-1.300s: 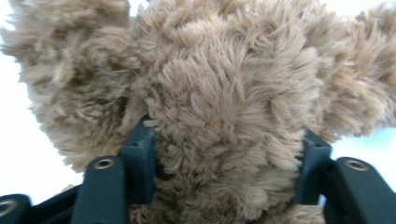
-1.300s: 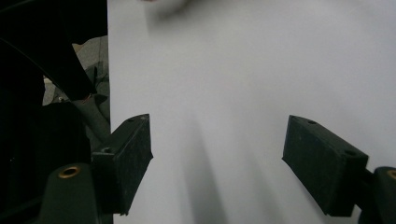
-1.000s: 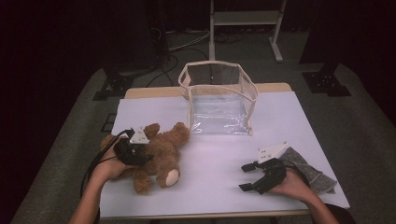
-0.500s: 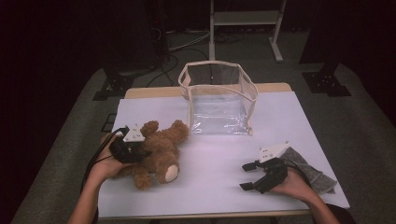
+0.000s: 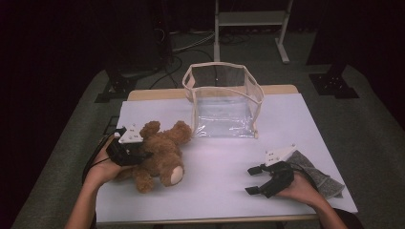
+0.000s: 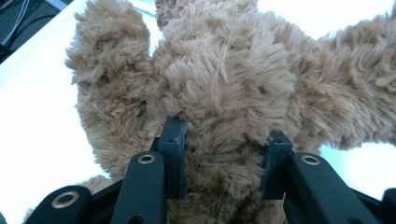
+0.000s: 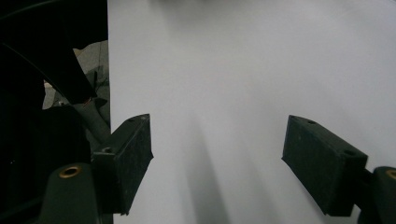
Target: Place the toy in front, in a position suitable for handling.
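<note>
Shifted a little since 1 second back: left gripper (image 5: 143, 155) plus teddy bear (image 5: 160, 155), nudged slightly up the table; right gripper (image 5: 260, 180) unchanged. Left gripper's 2 jaws clamped on bear's furry middle, plush bulging between pads (image 6: 175, 154) in left gripper view. Bear lying on white table (image 5: 224, 157), directly ahead of left gripper, head toward far side, 1 pale foot sole toward near edge. Clear plastic bag (image 5: 223, 102) with cream trim standing open, beyond and to right of left gripper, near bear's head. Right gripper well apart, resting low on table at right, jaws spread wide, bare tabletop between them. Grey cloth (image 5: 317, 174) just behind right hand.
</note>
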{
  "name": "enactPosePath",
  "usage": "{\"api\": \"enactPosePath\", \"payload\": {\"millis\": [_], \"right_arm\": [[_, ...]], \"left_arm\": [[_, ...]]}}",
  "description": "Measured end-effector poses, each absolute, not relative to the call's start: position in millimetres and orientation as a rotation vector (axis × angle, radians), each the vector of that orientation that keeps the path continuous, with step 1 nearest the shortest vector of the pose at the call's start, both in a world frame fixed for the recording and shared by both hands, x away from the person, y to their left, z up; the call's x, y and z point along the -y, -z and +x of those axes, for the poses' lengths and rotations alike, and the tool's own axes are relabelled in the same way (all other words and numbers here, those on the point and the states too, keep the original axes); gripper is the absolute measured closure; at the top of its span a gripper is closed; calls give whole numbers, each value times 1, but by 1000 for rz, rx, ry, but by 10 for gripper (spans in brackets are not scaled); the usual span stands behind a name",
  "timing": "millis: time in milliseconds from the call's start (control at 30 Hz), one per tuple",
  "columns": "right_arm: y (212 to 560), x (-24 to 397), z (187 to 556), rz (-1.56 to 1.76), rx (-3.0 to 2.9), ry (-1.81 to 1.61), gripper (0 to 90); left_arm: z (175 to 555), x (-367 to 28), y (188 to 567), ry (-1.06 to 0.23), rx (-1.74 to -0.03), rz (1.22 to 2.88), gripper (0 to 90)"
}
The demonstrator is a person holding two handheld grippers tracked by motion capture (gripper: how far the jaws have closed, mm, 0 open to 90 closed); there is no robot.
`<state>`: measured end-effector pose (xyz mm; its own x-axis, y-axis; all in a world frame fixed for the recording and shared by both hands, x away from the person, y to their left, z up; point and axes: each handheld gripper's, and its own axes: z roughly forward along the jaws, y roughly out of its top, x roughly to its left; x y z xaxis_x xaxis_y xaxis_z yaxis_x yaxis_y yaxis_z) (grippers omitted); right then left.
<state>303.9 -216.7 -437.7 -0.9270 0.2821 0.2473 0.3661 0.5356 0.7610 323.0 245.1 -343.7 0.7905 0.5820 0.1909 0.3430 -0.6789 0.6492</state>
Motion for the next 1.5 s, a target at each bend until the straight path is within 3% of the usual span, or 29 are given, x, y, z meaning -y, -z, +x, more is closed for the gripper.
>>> {"api": "enactPosePath", "payload": {"millis": [533,767,1067,1500], "right_arm": [[437,221,305,-577,2664,1372,226],[433,226,306,-597,2662,1388,225],[414,252,300,-630,2681,1453,226],[399,314,293,-802,2696,1495,226]], "left_arm": [[313,-220,330,-464,-575,2315,622],[309,-186,323,-429,-478,2282,622],[311,-113,319,-378,-326,2291,621],[317,-52,331,-355,-295,2297,620]]}}
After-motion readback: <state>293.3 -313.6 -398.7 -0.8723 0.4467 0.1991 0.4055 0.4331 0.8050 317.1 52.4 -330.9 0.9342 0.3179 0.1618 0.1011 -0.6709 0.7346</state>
